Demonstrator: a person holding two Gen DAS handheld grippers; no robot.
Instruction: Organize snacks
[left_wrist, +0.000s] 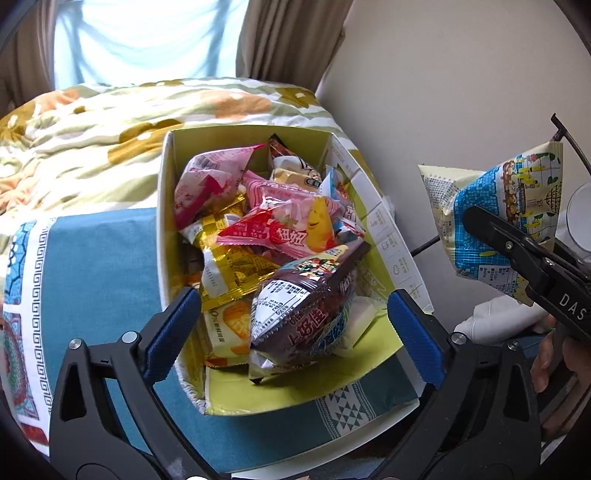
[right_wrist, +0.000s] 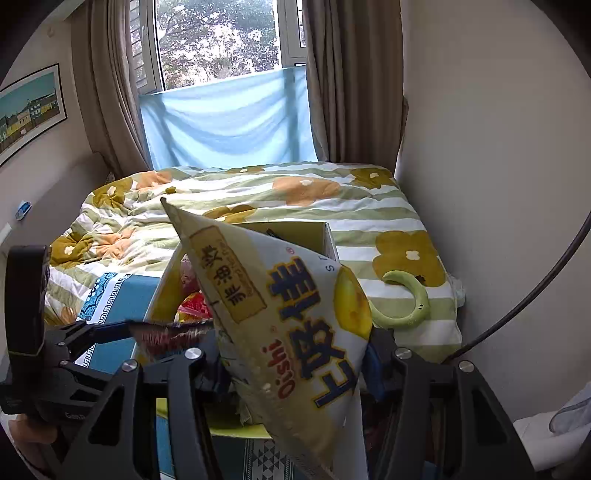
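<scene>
An open cardboard box (left_wrist: 384, 229) with a green inside sits on the bed and holds several snack packets, with a purple packet (left_wrist: 306, 306) at the front and pink ones (left_wrist: 280, 221) behind. My left gripper (left_wrist: 291, 332) is open, its blue pads either side of the purple packet, not gripping it. My right gripper (right_wrist: 295, 365) is shut on a cream and blue chip bag (right_wrist: 288, 306), held in the air to the right of the box; the bag also shows in the left wrist view (left_wrist: 495, 210). The box (right_wrist: 328, 236) is partly hidden behind the bag.
The box rests on a teal patterned cloth (left_wrist: 96, 266) over a flowered quilt (left_wrist: 110, 125). A green C-shaped object (right_wrist: 410, 299) lies on the quilt right of the box. A wall (left_wrist: 461, 74) stands close on the right; a window and curtains are behind the bed.
</scene>
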